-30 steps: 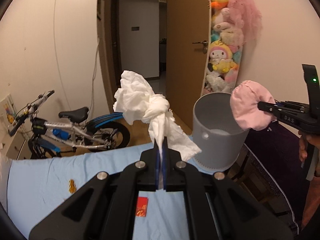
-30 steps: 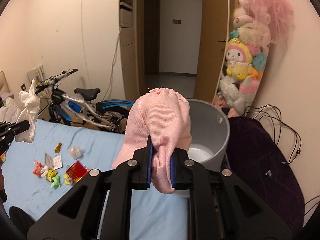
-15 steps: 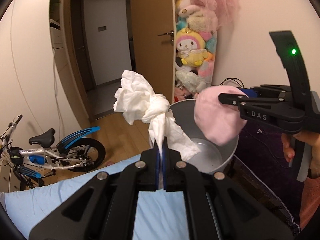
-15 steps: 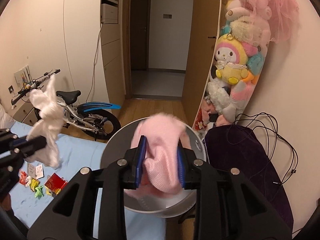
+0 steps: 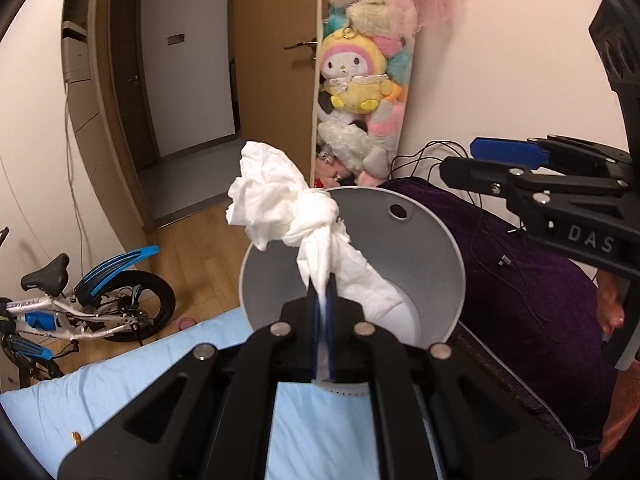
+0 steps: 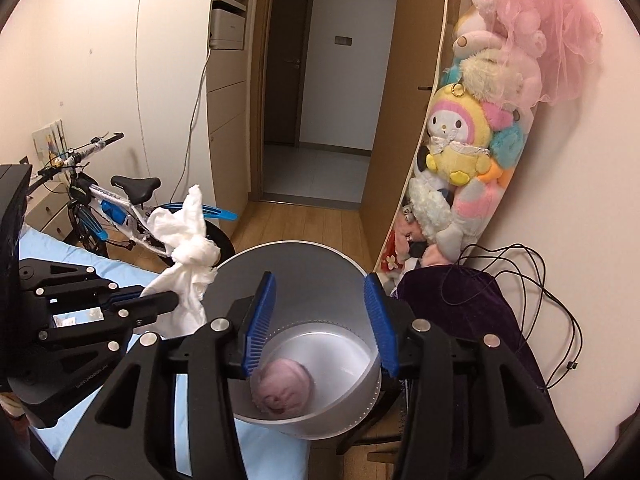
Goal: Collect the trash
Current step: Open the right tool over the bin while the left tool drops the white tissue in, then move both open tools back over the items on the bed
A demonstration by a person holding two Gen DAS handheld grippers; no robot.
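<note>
Right tongs (image 6: 320,320) had just been opening, empty; pink cloth (image 6: 282,390) lay in bin (image 6: 304,272). Left tongs (image 5: 322,312) pinched white tissue (image 5: 296,216) at bin's 9 o'clock rim; early release risked drop onto bed (image 5: 100,392).

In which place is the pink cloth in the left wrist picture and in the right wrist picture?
Left wrist view: the pink cloth is not visible; the white tissue covers part of the bin's inside.
Right wrist view: pink cloth lies on the bin's floor, bottom centre, below the open right gripper.
Shared landmark: the grey bin.
</note>
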